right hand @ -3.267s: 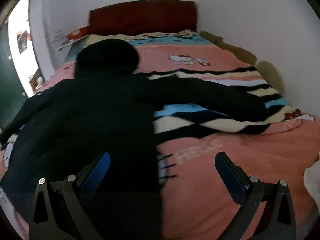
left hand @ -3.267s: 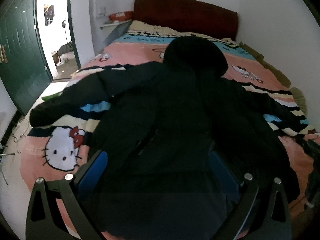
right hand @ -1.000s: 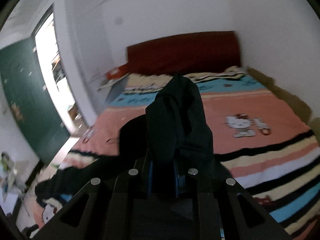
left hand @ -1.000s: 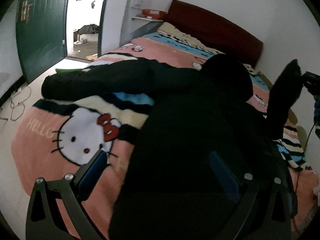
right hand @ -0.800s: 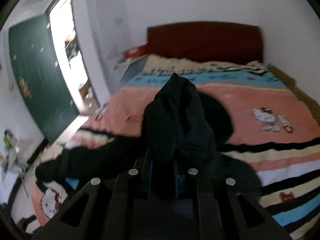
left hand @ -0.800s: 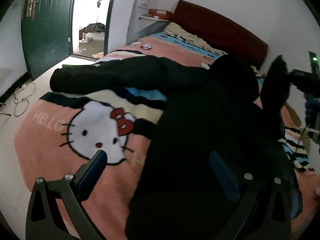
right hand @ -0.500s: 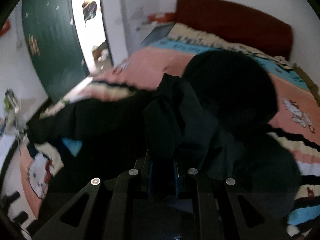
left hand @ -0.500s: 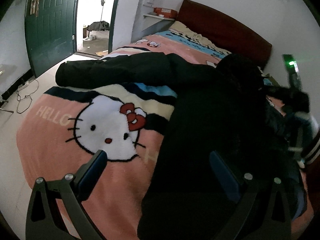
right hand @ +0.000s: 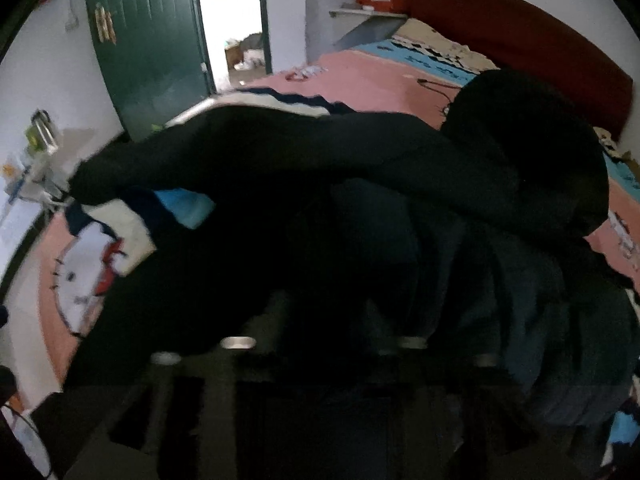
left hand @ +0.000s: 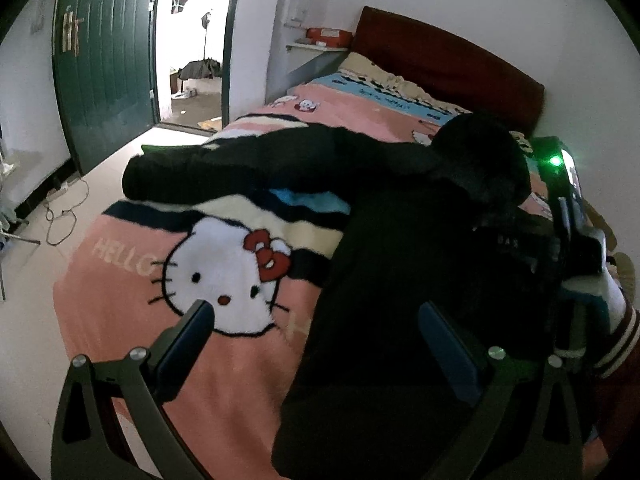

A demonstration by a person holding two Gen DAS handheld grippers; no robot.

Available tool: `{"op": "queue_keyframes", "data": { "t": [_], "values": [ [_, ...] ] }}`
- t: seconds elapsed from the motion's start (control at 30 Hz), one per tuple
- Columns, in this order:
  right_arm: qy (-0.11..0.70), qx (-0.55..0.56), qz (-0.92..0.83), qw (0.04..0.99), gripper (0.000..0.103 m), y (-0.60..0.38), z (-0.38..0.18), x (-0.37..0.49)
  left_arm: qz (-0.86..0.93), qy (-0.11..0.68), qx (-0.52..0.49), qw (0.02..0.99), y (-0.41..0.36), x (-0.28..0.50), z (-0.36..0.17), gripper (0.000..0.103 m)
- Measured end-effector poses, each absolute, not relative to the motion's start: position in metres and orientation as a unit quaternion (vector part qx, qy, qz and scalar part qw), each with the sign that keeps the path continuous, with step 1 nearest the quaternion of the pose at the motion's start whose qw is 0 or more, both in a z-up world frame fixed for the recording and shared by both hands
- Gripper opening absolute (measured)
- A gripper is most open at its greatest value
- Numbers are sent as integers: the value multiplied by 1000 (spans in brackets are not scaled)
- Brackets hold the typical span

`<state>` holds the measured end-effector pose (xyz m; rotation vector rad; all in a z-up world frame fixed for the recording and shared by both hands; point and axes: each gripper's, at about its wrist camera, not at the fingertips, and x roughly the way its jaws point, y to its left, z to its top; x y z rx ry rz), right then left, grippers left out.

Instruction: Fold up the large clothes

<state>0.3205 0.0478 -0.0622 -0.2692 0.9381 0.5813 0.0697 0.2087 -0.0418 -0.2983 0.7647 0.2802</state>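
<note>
One black hooded jacket (left hand: 400, 280) spread on the bed (left hand: 120, 280); left wrist view: left gripper (left hand: 316, 332) fingers released, empty, jacket body ahead between them, likely waiting. Right wrist view: right gripper (right hand: 320, 320) over jacket (right hand: 320, 200); fingers too dark and blurred, cannot tell the grip.

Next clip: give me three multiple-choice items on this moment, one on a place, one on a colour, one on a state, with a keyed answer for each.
1. Where does the black jacket lie?
A. on the floor
B. on the bed's blanket
C. on the shelf

2. What colour is the open door?
A. dark green
B. white
C. red

3. How are the left gripper fingers?
A. shut on a sleeve
B. spread apart, holding nothing
C. shut on the hood

Key: 1 B, the jacket is spread over the pink cartoon-cat blanket; 2 A, its panel reads dark green beside the bright doorway; 3 B, both fingers stand wide with blanket and jacket seen between.
</note>
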Motion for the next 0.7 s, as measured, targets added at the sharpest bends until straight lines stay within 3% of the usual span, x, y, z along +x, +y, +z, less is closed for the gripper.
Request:
{"op": "queue_keyframes", "data": {
  "t": [0.37, 0.7],
  "values": [
    [391, -66, 286, 872, 59, -50, 12, 314, 71, 388, -74, 916, 154, 152, 0, 103],
    [390, -41, 93, 915, 60, -206, -1, 412, 25, 373, -12, 927, 63, 346, -6, 103]
  ]
}}
